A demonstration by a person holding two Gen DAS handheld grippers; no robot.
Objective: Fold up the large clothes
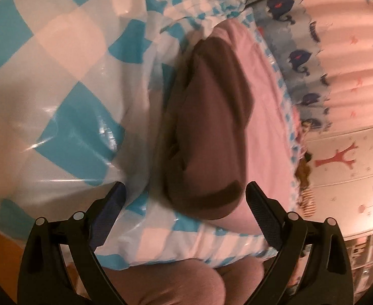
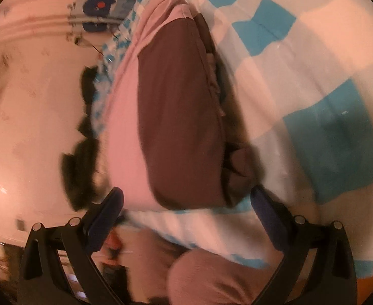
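A dark brown garment [image 1: 206, 132] lies folded in a long strip on top of a pink garment [image 1: 260, 137], both on a blue-and-white checked cover [image 1: 59, 76]. My left gripper [image 1: 185, 193] is open and empty, hovering over the near end of the brown garment. In the right wrist view the brown garment [image 2: 181, 117] lies on the pink one [image 2: 125, 132], with a bunched brown end [image 2: 239, 167] at its right. My right gripper [image 2: 186, 198] is open and empty above the near end of the brown garment.
The checked cover [image 2: 300, 76] spreads wide beside the clothes. A whale-print curtain [image 1: 300, 58] and pale wall with decals [image 1: 344, 157] stand past the far edge. A person's knee in mauve fabric [image 1: 176, 284] is close below the grippers.
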